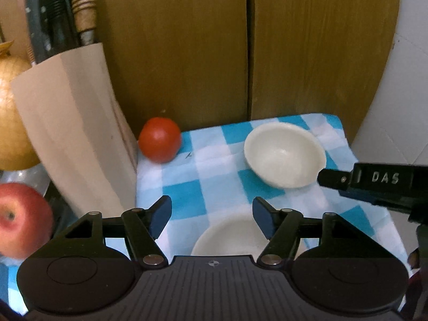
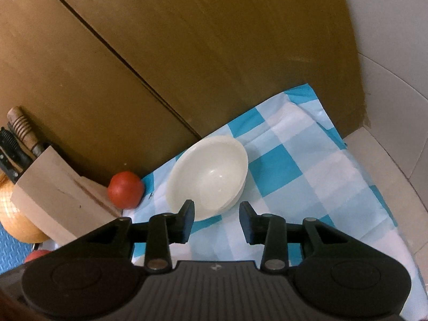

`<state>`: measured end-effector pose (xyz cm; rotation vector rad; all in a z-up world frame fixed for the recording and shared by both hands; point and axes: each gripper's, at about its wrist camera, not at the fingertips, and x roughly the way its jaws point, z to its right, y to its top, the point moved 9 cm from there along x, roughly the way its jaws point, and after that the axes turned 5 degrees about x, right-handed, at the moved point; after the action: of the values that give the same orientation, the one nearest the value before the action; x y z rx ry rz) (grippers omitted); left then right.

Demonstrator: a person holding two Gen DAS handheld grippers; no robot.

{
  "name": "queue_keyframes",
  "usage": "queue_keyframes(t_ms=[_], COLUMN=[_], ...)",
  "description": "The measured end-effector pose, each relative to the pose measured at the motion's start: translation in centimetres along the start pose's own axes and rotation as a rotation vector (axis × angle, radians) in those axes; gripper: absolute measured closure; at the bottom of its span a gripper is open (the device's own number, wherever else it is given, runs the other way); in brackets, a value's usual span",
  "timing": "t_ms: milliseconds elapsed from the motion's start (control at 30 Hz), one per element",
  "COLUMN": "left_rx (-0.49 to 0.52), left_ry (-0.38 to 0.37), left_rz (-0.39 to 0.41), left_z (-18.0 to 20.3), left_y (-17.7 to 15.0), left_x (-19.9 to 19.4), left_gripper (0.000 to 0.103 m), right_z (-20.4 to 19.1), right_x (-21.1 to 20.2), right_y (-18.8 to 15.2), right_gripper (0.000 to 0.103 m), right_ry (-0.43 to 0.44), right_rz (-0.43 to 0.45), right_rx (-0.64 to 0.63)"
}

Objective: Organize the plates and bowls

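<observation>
A white bowl (image 1: 285, 153) sits on the blue-and-white checked cloth (image 1: 203, 171) near the back; in the right wrist view the bowl (image 2: 208, 176) looks like two nested bowls. A second white dish (image 1: 232, 236) lies close below my left gripper (image 1: 212, 215), which is open and empty above it. My right gripper (image 2: 216, 220) is open and empty, just in front of the back bowl; its fingertip (image 1: 331, 178) shows in the left wrist view, next to the bowl's right rim.
A wooden knife block (image 1: 72, 125) with knives stands at the left, a red tomato (image 1: 159, 139) beside it. An onion (image 1: 12, 112) and an apple (image 1: 22, 219) lie far left. Brown wooden cabinet doors (image 1: 248, 48) stand behind the cloth. White tiles (image 2: 388, 182) at right.
</observation>
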<state>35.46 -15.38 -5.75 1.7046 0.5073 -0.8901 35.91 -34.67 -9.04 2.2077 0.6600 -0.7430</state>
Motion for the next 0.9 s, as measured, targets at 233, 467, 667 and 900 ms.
queue_keyframes(t_ms=[233,467,667,900], left_rx=[-0.026,-0.079,-0.131,-0.168], left_ry=[-0.038,-0.094,-0.12,-0.176], left_rz=[0.027,-0.022,-0.089,-0.052], left_z=[0.9,1.7,1.0,1.0], left_y=[2.6,2.9,2.4,3.3], left_x=[0.7,4.1,7.4,8.0], left_gripper=[0.024,0.031,0.044,0.041], right_z=[0.6,1.0,0.7,1.0], right_x=[0.7,1.8,3.3,4.3], right_y=[0.8,1.6,1.5,1.8], right_gripper=[0.066,0.065,0.065,0.065], right_ry=[-0.013,-0.015,-0.002,-0.003], right_rz=[0.014,0.023,0.009,0.023], right_rx=[0.009,0.018,0.027,0.04])
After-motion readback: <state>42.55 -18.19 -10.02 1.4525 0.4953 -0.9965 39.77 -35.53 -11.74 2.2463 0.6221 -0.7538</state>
